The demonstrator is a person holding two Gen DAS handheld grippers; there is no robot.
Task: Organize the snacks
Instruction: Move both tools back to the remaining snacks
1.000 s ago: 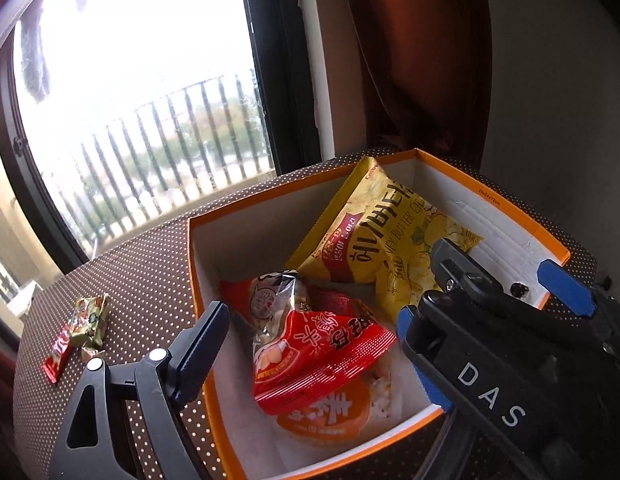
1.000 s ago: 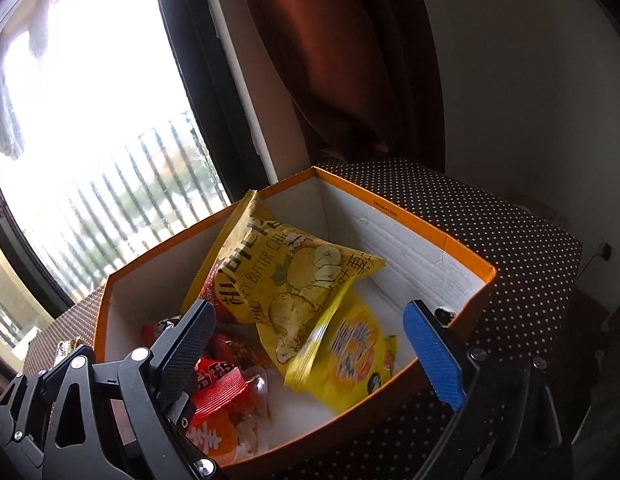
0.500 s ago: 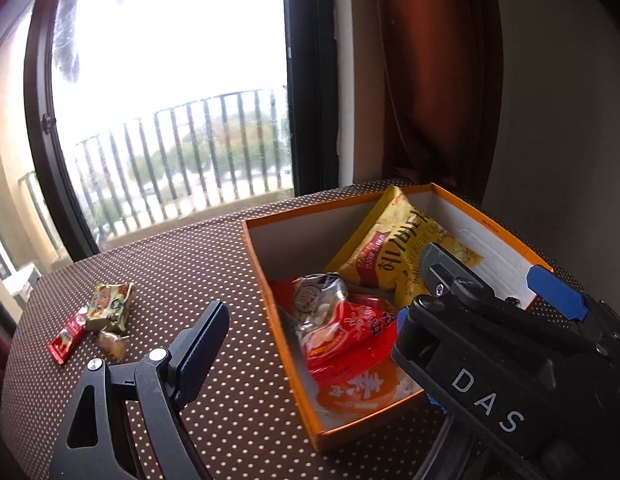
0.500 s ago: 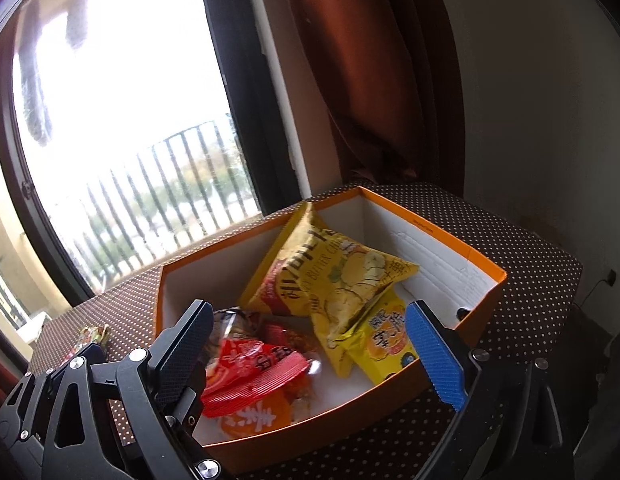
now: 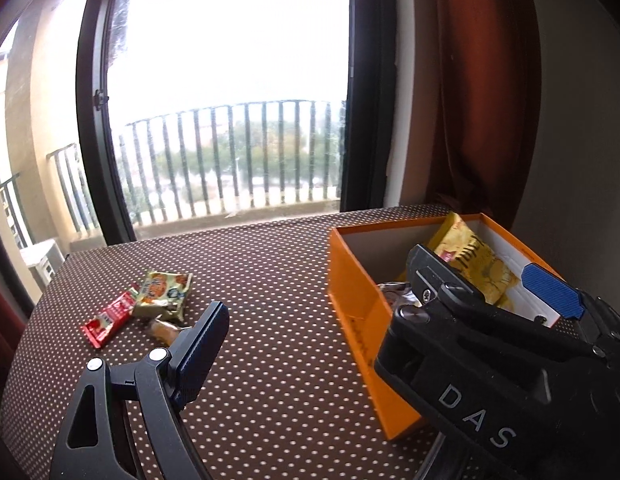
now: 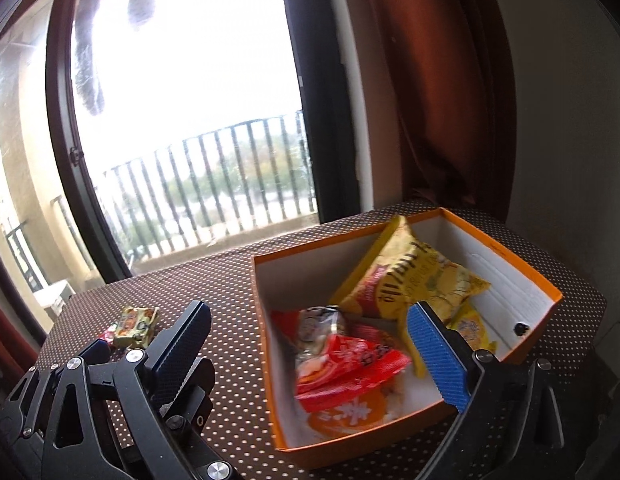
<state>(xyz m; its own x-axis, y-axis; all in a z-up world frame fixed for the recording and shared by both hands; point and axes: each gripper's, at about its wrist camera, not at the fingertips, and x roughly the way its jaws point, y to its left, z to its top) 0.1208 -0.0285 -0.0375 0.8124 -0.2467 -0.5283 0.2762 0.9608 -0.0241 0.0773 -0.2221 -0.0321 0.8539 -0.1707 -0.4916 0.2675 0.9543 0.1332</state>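
Observation:
An orange box stands on the dotted brown table and holds a yellow chip bag, a red packet and other snacks. It also shows in the left wrist view. A green-yellow packet, a red bar and a small brown sweet lie loose on the table at the left. My left gripper is open and empty, above the table by the box's left wall. My right gripper is open and empty, above the box's near left part.
The dotted brown table runs to a large window with a balcony railing. A dark red curtain and a wall stand behind the box. The right gripper's black body covers part of the box in the left wrist view.
Both grippers have drawn back and swung left, away from the box. The loose packets on the table have come nearer the middle of the left wrist view. Both stay open.

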